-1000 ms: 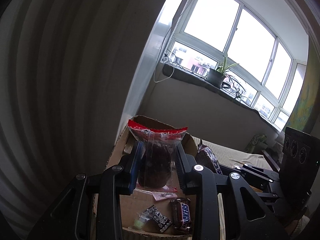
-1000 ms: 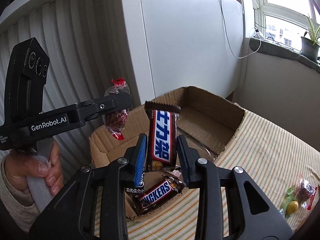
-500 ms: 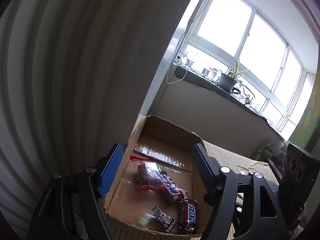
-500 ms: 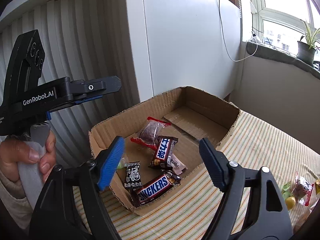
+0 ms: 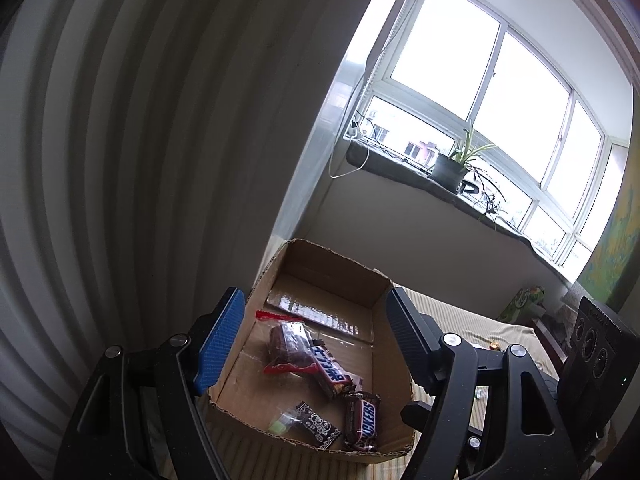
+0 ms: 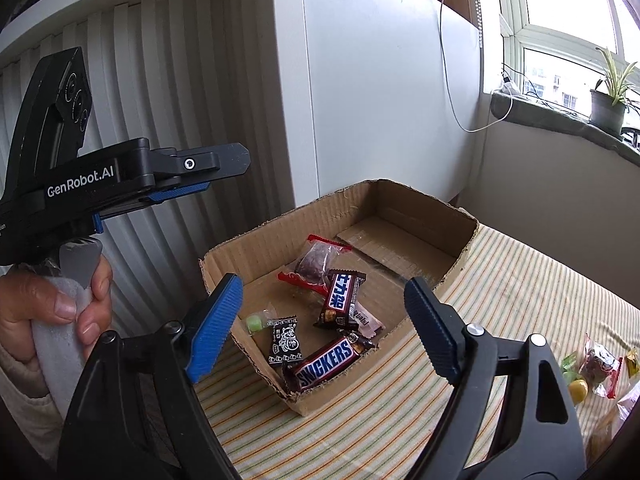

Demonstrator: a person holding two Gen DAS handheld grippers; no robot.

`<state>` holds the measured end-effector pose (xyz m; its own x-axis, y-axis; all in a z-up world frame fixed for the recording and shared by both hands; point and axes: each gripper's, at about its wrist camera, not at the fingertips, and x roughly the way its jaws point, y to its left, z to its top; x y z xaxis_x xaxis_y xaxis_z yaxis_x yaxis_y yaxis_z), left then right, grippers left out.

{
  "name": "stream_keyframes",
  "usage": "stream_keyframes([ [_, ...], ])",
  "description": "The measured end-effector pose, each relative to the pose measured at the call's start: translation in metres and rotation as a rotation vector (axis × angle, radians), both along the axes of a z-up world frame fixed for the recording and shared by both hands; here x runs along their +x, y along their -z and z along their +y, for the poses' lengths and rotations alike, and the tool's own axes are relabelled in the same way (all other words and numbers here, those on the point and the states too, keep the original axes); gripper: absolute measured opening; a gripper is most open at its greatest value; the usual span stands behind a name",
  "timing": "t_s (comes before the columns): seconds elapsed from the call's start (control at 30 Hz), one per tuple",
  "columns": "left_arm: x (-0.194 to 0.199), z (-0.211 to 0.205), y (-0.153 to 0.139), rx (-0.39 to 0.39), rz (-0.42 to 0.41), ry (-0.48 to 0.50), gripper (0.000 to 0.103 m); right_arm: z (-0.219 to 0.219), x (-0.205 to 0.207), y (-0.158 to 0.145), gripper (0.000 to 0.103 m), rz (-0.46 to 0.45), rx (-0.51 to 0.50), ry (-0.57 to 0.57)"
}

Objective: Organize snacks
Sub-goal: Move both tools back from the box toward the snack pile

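An open cardboard box (image 6: 424, 208) (image 5: 276, 268) stands on the striped cloth. Inside lie a clear red-edged packet with a dark sweet (image 6: 314, 264) (image 5: 288, 344), a Chinese-label Snickers bar (image 6: 340, 300) (image 5: 330, 370), a Snickers bar (image 6: 326, 364) (image 5: 362, 420), a small black packet (image 6: 284, 340) (image 5: 318, 428) and a green candy (image 6: 254, 322). My left gripper (image 5: 312, 340) is open and empty above the box; it also shows at the left of the right wrist view (image 6: 208, 176). My right gripper (image 6: 324, 332) is open and empty above the box's near corner.
Several loose snacks (image 6: 592, 368) lie on the striped cloth (image 6: 500, 300) at the far right. A ribbed white wall (image 6: 180, 100) stands behind the box. A windowsill with a potted plant (image 6: 608, 100) runs along the back right.
Both grippers opened and dropped their snacks: the red-edged packet and the Chinese-label Snickers bar now lie in the box. Both grippers have drawn back and up.
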<state>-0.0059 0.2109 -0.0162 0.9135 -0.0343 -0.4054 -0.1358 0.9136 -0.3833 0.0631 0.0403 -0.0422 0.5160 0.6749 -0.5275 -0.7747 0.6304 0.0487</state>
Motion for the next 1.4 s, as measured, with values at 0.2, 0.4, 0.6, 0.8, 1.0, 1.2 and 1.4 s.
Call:
stream_keyframes([
  [0.2,0.01,-0.017,-0.005,0.016,0.012,0.016,0.073,-0.029,0.002,0.003,0.085,0.014,0.02,0.052],
  [0.4,0.025,-0.059,-0.012,0.058,0.025,0.08,0.073,-0.092,0.01,0.006,0.086,0.034,0.06,0.158],
  [0.6,0.041,-0.124,-0.018,0.116,0.037,0.182,0.078,-0.192,0.015,0.008,0.086,0.04,0.114,0.337],
  [0.8,0.057,-0.196,-0.023,0.175,0.037,0.317,0.078,-0.319,0.007,0.019,0.086,0.042,0.097,0.595],
  [1.0,0.069,-0.247,-0.019,0.206,0.052,0.431,0.078,-0.426,-0.009,0.033,0.092,0.082,0.102,0.829],
  [1.2,0.069,-0.267,-0.015,0.227,0.076,0.463,0.078,-0.455,-0.01,0.04,0.092,0.102,0.097,0.876],
  [1.4,0.078,-0.273,0.003,0.25,0.141,0.469,0.078,-0.438,0.01,0.068,0.092,0.197,-0.103,0.842],
])
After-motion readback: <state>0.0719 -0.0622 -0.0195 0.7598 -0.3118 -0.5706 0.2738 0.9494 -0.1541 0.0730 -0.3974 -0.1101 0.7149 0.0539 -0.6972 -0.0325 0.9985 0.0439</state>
